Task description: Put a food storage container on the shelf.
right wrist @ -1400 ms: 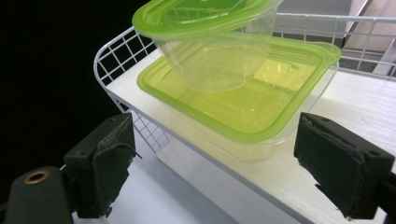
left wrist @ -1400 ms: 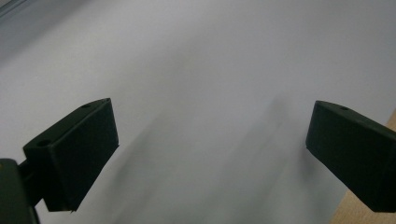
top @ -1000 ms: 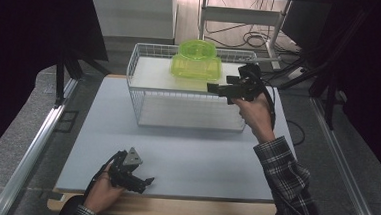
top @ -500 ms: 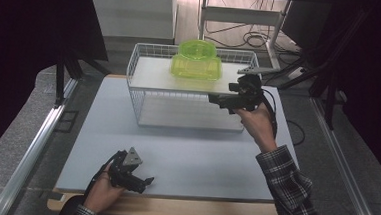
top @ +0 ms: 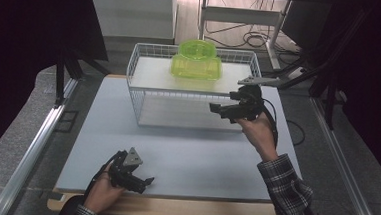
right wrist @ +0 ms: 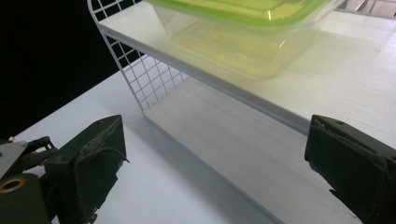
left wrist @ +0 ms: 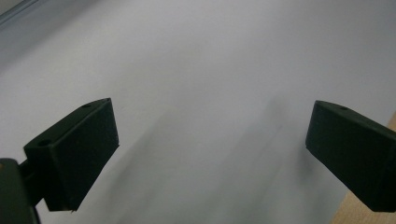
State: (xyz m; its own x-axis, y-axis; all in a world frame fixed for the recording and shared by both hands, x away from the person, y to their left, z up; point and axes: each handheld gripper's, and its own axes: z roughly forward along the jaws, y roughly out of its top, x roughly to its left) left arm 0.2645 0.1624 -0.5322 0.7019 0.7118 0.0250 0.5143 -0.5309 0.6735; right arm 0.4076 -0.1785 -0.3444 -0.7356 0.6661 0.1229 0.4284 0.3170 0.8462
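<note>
A white wire rack (top: 144,92) with two shelves stands at the back middle of the table. On its top shelf sits a translucent yellow-green lidded container (top: 196,68), also seen from close by (right wrist: 243,46), with a round green container (top: 198,49) just behind or on it. My right gripper (top: 217,109) (right wrist: 215,163) hovers in front of the rack's right end, level with the gap between the shelves, open and holding nothing. My left gripper (top: 145,184) (left wrist: 210,154) rests low near the table's front edge, open over bare surface.
The pale grey table top (top: 200,158) stretches wide in front of the rack, with a wooden front edge (top: 182,207). A metal rail (top: 36,143) runs along the left side. Cables and a frame (top: 244,20) lie on the floor behind the table.
My right gripper has dropped from the top shelf's height, beside the green container, to a lower spot in front of the rack. The left gripper has stayed put.
</note>
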